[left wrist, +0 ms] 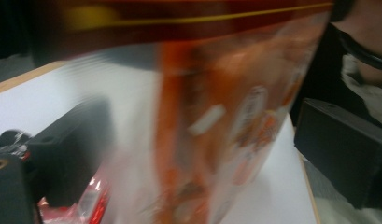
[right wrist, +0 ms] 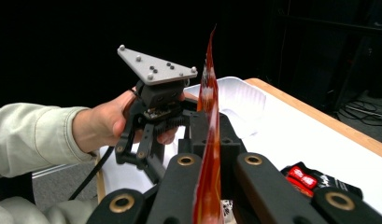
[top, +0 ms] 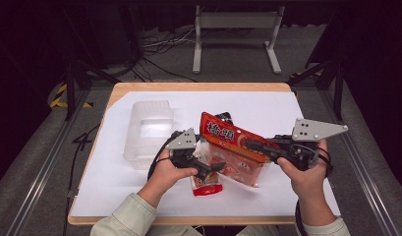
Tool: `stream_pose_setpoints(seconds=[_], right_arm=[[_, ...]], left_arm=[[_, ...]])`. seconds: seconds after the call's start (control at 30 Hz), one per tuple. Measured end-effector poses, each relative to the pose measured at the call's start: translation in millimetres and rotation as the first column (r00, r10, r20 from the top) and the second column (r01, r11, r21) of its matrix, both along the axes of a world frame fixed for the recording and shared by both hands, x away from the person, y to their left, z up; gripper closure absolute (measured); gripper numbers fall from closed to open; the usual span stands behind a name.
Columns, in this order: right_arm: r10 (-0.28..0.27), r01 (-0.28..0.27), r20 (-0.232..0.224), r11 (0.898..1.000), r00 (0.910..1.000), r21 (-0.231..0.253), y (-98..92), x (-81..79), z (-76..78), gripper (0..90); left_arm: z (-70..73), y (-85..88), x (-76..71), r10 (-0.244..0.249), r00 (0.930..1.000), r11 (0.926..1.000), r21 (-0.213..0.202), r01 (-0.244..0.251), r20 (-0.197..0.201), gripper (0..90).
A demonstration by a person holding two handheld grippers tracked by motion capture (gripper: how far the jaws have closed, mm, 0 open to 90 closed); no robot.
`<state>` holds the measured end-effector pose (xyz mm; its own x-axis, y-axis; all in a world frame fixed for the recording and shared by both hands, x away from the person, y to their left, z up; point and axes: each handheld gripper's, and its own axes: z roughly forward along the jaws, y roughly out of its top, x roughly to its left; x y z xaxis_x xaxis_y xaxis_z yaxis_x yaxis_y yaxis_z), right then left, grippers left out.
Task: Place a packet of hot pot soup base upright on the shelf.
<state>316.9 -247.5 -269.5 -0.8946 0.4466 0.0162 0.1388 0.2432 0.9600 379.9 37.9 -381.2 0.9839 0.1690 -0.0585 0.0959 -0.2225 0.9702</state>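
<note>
A red and orange snack bag [top: 233, 147] with a clear lower part hangs above the white table sheet. My right gripper [top: 251, 144] comes in from the right and is shut on the bag's red top band; in the right gripper view the band's edge [right wrist: 208, 107] stands pinched between the two black jaws [right wrist: 208, 140]. My left gripper [top: 214, 167] reaches in from the left at the bag's lower part. In the left gripper view the blurred bag [left wrist: 226, 130] hangs between its wide-apart jaws, and neither pad presses on it.
A small red packet [top: 207, 186] lies on the sheet under the left gripper. A clear plastic tub [top: 148, 130] stands to the left, and a dark packet [top: 223, 117] lies behind the bag. The wooden table edge [top: 198, 86] runs along the back.
</note>
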Motion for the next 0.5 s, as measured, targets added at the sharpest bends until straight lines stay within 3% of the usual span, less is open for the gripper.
stream_pose_setpoints(seconds=[0.17, 0.33, 0.4, 0.43, 0.5], right_arm=[[0.012, -0.012, 0.002, 1.000, 0.9999, 0.015, 2.7, 0.6, -1.8, 90.0], [0.018, -0.018, -0.006, 0.999, 0.9998, 0.045, 3.6, 0.9, -4.3, 90.0], [0.018, -0.018, -0.005, 0.999, 0.9998, 0.043, 5.5, 0.6, -5.0, 90.0], [0.018, -0.018, -0.004, 0.999, 0.9998, 0.045, 5.7, 0.3, -5.0, 90.0], [0.011, -0.011, 0.000, 0.999, 0.9999, 0.052, 4.9, -0.5, -4.5, 90.0]], left_arm=[[3.5, -4.5, -1.5, -0.028, 0.9988, 0.9996, 0.002, 0.028, 0.040, 14.4], [3.0, -10.7, -1.8, -0.066, 0.9970, 0.9978, -0.001, 0.066, 0.041, 22.6], [2.4, -13.7, -2.3, -0.054, 0.9972, 0.9985, 0.010, 0.053, 0.051, 26.6], [2.6, -14.4, -2.0, -0.076, 0.9966, 0.9971, 0.008, 0.075, 0.032, 29.5], [3.1, -14.9, -2.7, -0.094, 0.9951, 0.9956, 0.005, 0.094, 0.030, 35.6]])
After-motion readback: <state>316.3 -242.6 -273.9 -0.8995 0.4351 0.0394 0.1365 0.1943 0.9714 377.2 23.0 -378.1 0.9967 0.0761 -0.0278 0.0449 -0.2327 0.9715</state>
